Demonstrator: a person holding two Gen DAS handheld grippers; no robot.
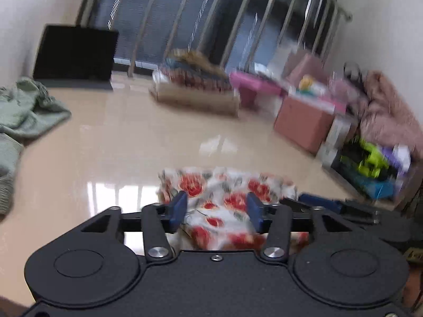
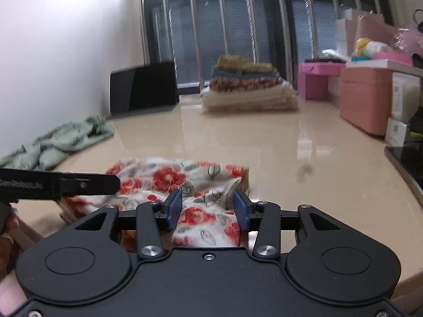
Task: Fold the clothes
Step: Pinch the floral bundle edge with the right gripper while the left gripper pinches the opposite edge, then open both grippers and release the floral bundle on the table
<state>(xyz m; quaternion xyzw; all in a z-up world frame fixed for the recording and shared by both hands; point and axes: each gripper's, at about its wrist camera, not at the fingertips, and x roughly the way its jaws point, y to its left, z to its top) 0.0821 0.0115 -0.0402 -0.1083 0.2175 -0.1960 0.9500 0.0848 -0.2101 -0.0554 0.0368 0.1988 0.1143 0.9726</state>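
A white garment with red flowers (image 1: 224,198) lies folded in a small bundle at the near edge of the glossy beige table (image 1: 132,145). My left gripper (image 1: 216,207) stands open over it; its blue pads (image 1: 178,208) sit either side of the cloth without pressing on it. In the right wrist view the same floral garment (image 2: 185,182) lies between the spread pads of my right gripper (image 2: 207,204), which is open too. The left gripper's black finger (image 2: 66,183) reaches in over the bundle's left end. The right gripper (image 1: 330,206) shows beside the bundle in the left wrist view.
A crumpled pale green garment (image 2: 60,140) lies at the left by the wall. A stack of folded clothes (image 2: 248,89) sits at the back, beside a black laptop (image 2: 144,89). Pink boxes (image 2: 362,100) and clutter line the right side. A dark flat object (image 2: 407,161) lies at the right edge.
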